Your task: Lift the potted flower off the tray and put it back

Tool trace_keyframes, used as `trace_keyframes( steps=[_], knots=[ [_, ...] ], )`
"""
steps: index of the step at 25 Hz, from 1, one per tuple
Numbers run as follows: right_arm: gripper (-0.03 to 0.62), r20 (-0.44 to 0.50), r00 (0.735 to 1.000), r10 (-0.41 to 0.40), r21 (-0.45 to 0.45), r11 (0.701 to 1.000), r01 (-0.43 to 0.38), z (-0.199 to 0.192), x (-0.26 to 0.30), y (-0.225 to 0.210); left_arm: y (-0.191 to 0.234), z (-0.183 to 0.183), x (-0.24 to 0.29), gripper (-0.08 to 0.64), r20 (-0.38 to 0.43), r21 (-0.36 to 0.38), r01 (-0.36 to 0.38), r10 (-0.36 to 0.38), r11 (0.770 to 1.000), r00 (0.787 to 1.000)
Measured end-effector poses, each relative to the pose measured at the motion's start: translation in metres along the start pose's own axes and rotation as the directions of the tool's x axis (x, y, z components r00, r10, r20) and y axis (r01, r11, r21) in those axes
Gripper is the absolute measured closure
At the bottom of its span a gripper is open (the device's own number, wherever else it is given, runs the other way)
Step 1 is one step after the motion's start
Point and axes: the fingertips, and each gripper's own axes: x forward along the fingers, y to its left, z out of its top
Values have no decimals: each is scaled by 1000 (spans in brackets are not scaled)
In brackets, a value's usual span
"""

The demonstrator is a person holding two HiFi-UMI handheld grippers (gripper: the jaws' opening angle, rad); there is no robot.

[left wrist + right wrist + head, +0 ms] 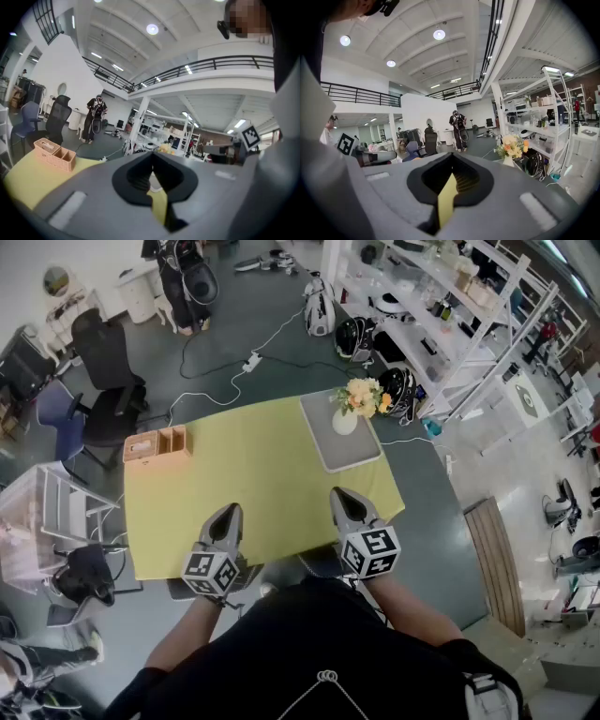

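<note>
The potted flower point(354, 401), orange and cream blooms in a white vase, stands upright on the grey tray point(331, 452) at the far right corner of the yellow table point(253, 479). Both grippers hover over the near edge of the table, well short of the tray. My left gripper point(228, 515) is shut with nothing in it. My right gripper point(343, 497) is shut and empty too, roughly in line with the tray. In the right gripper view the flower point(512, 146) shows ahead, right of the closed gripper point(451, 155). The left gripper point(151, 155) is also closed; the flower point(165, 149) is barely visible beyond it.
A wicker box point(157, 443) with compartments sits on the table's far left corner point(54, 152). Office chairs point(108, 362) stand to the left, white shelving point(441, 315) to the right. Cables and helmets point(356, 334) lie on the floor beyond the table. A person point(458, 129) stands far off.
</note>
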Motion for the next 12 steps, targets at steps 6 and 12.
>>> trace_keyframes(
  steps=[6,12],
  knots=[
    [592,-11,1000,-5,-2,1000,5,-3,7,-14,-4,-4,14,552,-6,-3,12,-12,1000,1000],
    [591,8,1000,-15,9,1000,15,-6,13,-31,-6,-15,28,552,-22,-19,9,-9,1000,1000]
  ],
)
